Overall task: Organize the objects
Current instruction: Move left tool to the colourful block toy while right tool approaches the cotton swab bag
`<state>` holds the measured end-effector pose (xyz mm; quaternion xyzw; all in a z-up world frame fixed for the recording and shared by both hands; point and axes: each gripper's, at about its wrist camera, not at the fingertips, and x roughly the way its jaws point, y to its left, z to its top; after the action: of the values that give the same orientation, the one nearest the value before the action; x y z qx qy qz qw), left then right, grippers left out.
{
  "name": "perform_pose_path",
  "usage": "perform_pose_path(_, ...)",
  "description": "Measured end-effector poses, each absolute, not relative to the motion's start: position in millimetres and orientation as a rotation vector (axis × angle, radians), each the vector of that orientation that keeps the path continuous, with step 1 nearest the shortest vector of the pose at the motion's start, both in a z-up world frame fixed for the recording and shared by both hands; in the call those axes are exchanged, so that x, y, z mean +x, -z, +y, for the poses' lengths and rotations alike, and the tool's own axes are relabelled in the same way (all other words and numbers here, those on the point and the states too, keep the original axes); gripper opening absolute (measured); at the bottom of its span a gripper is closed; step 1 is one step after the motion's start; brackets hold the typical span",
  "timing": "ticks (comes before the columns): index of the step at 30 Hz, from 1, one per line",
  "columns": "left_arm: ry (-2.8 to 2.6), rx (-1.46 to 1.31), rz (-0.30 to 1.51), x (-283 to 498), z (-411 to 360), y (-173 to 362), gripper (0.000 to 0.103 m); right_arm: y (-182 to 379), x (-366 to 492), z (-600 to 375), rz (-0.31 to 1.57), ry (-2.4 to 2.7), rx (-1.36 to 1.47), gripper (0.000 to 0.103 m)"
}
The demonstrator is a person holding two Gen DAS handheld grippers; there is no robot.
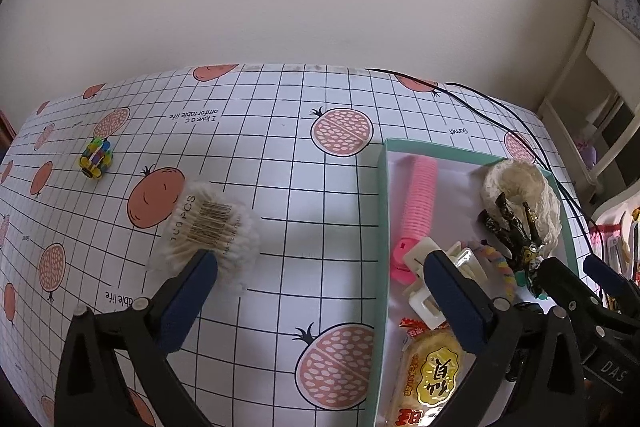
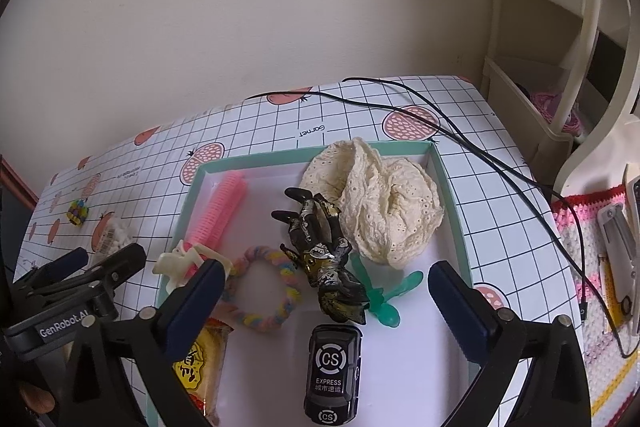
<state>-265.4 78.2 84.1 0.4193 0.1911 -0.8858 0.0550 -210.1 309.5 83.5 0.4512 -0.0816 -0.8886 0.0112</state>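
Cotton swab pack (image 1: pixel 208 231) at ten o'clock: light, soft, crushable; grip mid-bundle. Both grippers' fingers spread, empty.

Glossy plastic figure (image 2: pixel 324 259) beside cream lace cloth (image 2: pixel 380 203).

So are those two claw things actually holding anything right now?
No, nothing is held. The left gripper hangs open above the table beside the cotton swab pack, and the right gripper is open over the tray.
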Motion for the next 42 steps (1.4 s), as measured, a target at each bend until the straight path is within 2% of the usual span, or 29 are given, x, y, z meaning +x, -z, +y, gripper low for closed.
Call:
perform_pose_path(19, 2.672, 1.220, 0.634, -249.6, 39.4, -80.8, 0.103, -104.3, -210.9, 277.0, -0.181, 2.799, 1.358, 0.103)
perform_pose_path(28, 2.581, 1.121, 0.666, -226.2, -30.5, -76.6, 0.103, -122.5, -213.8, 226.9, -0.158, 2.765, 1.261, 0.103)
perform_pose_path(42, 2.457, 1.046, 0.760, -190.9, -122.9, -52.2, 0.103, -108.9, -217.3, 130.2, -0.035, 2.613, 1.241, 0.103)
